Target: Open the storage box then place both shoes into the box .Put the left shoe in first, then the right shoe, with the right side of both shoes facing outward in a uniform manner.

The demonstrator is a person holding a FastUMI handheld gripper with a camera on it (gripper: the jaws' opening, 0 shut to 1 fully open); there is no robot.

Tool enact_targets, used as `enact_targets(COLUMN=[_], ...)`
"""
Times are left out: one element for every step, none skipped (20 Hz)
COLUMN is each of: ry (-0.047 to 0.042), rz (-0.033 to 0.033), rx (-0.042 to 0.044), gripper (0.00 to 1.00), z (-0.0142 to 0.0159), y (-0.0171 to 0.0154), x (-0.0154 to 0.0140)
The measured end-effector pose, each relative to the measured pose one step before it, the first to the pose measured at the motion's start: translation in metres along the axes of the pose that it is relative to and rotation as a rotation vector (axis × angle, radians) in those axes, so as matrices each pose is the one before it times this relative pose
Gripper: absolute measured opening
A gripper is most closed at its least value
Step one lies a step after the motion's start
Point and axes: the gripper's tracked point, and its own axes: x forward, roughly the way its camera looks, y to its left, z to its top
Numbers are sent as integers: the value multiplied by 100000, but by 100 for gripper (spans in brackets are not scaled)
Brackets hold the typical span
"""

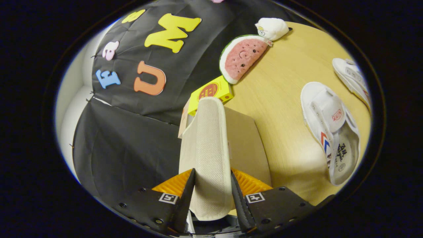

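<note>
My gripper (pixel 212 172) is shut on the beige fabric lid (pixel 206 132) of the storage box. The lid stands edge-on between both fingers and reaches well beyond them. The box's tan panel (pixel 246 142) shows just behind the lid, resting on the wooden table (pixel 281 92). Two white shoes lie on the table off to the right of the fingers. The nearer shoe (pixel 325 132) has a strap and red and blue stripes, and its opening faces me. The other shoe (pixel 352 77) lies farther away, beyond the first.
A yellow carton (pixel 211 92) sits just past the lid's far end. Behind it, a watermelon plush (pixel 241 58) and a white plush (pixel 271 28) lean at the booth wall. Bare tabletop lies between the box and the shoes.
</note>
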Motion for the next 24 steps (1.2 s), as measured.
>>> enact_targets(ry=[-1968, -1599, -3343, 1138, 959, -58, 285, -812, -393, -59, -344, -181, -72, 246, -39, 73, 23, 412, 222, 608, 638, 1402, 739, 1219], rz=[-1097, -2263, -5215, 715, 59, -219, 532, 274, 381, 369, 283, 699, 527, 118, 568, 1201, 998, 926, 1000, 340, 708, 65, 1076, 387], rx=[-2231, -2707, -1984, 123, -584, -207, -1851, -2156, -2529, -1829, -1932, -1806, -1477, -1511, -1341, -1545, -1846, -3057, -3257, -3157, -2607, -1932, -1735, -1764], gripper=[59, 40, 21, 2, 1, 0, 0, 0, 0, 0, 0, 0, 0, 0, 0, 0, 0, 0, 0, 0, 0, 0, 0, 0], z=[217, 614, 1063, 366, -419, 249, -44, 257, 283, 227, 212, 352, 172, 119, 93, 12, -93, -57, -169, -124, -371, -400, -415, -428], y=[250, -52, -718, 512, 485, 509, 678, 898, 990, 998, 1170, 1419, 1525, 1447, 1405, 1756, 1642, 1984, 1719, 1640, 1394, 1370, 1242, 1202], x=[-337, -131, -52, -818, 313, -380, -528, -314, -266, -164, -261, -140, -215, -82, 27, 95, 157, 346, 467, 739, 763, 945, 831, 1062])
